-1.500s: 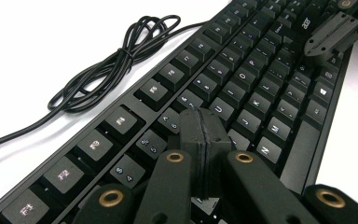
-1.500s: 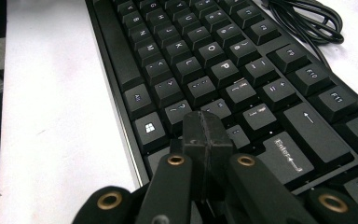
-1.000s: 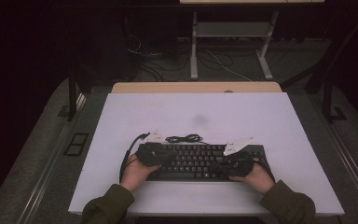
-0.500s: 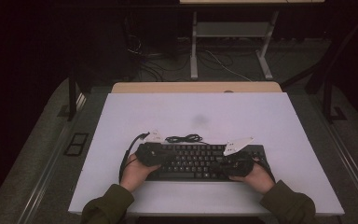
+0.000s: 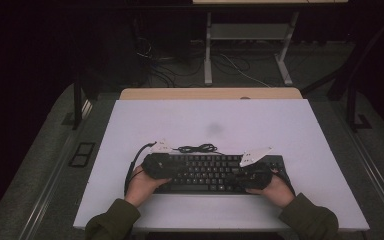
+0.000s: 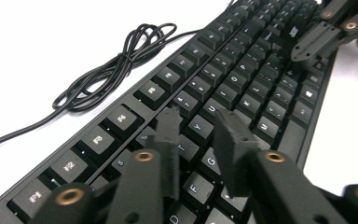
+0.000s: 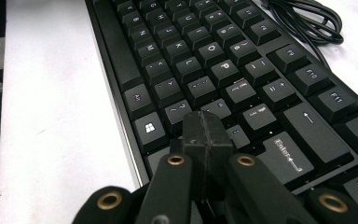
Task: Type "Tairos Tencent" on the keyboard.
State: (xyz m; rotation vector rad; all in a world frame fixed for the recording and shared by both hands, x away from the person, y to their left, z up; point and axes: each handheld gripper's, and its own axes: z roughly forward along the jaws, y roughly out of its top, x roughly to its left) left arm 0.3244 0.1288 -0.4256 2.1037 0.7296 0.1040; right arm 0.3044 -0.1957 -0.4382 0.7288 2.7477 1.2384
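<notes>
A black keyboard (image 5: 215, 172) lies across the near part of the white table (image 5: 210, 120), its cable bundled in a coil (image 5: 197, 148) behind it. My left gripper (image 6: 198, 119) hovers over the T, Y and G keys (image 6: 198, 126). Its jaws have just been opening and stand a little apart with nothing between them. In the high view it sits at the keyboard's left end (image 5: 156, 165). My right gripper (image 7: 205, 123) is shut, its joined tips low over the keys beside Enter (image 7: 289, 156). The high view shows it at the keyboard's right end (image 5: 254, 177).
The coiled cable (image 6: 121, 60) lies on the table just behind the function-key row. In the left gripper view the right gripper (image 6: 326, 32) shows at the far end of the keyboard. Dark floor, table legs (image 5: 208, 50) and loose cables lie beyond the table.
</notes>
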